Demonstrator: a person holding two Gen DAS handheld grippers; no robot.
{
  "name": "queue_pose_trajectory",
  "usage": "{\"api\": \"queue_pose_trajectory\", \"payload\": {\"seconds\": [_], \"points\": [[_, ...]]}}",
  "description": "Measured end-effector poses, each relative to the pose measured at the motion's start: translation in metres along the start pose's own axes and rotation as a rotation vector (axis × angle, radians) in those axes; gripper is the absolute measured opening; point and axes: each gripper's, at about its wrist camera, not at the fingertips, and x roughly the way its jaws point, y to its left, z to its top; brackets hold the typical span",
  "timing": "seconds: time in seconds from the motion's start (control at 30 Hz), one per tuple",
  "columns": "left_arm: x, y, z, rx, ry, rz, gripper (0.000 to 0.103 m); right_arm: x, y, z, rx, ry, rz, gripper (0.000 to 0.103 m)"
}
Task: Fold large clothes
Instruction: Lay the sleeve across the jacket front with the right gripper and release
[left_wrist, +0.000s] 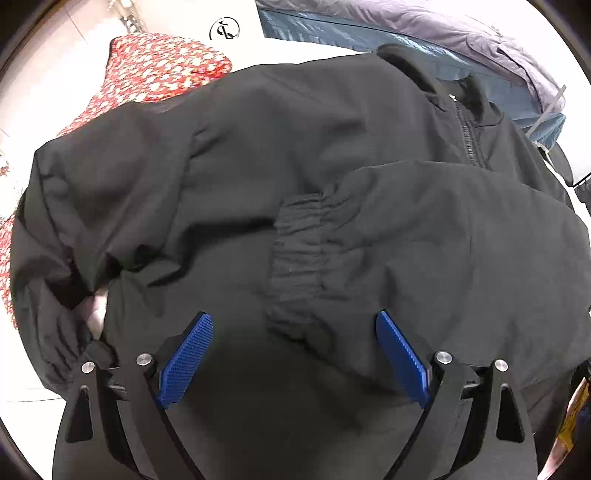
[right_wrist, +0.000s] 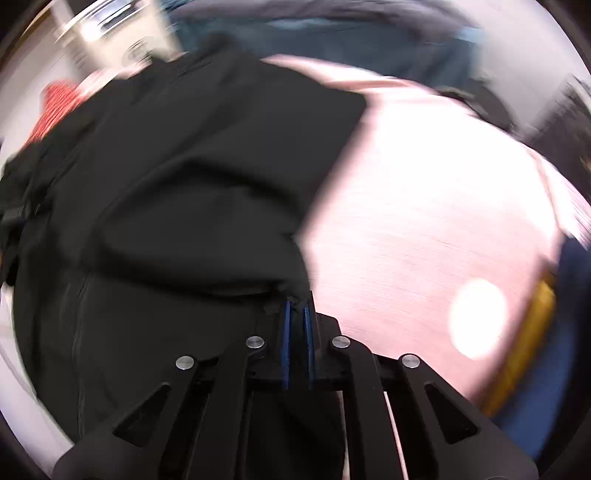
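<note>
Your jacket (left_wrist: 295, 166) is plain black. Your pads (left_wrist: 186, 358) are blue. The cloth (left_wrist: 159, 70) is red with white flowers.

Right gripper (right_wrist: 297, 314) pinches the black jacket (right_wrist: 192, 177) edge, bulk spreading left and ahead, pink table (right_wrist: 424, 221) right.

One mark is legible: a round black monogram logo (left_wrist: 224, 29), showing interlaced script letters that resemble a "C" and an "L", printed on a white surface (left_wrist: 243, 44) at the top of the left wrist view; the exact letters cannot be confirmed. The right wrist view is motion-blurred, and no text, number or label can be read there.
</note>
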Motion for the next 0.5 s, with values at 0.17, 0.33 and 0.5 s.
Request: {"api": "queue_pose_trajectory", "payload": {"seconds": [0.17, 0.33, 0.5], "points": [[0.011, -0.038, -0.004, 0.081, 0.016, -0.008, 0.088, 0.019, -0.046, -0.037, 0.191, 0.148, -0.079, 0.003], [0.018, -0.059, -0.009, 0.149, 0.012, 0.052, 0.090, -0.012, -0.025, -0.028, 0.137, 0.058, -0.021, 0.014], [0.024, -0.051, -0.004, 0.103, 0.055, 0.020, 0.091, -0.014, 0.018, 0.019, 0.029, -0.072, 0.047, 0.085]]}}
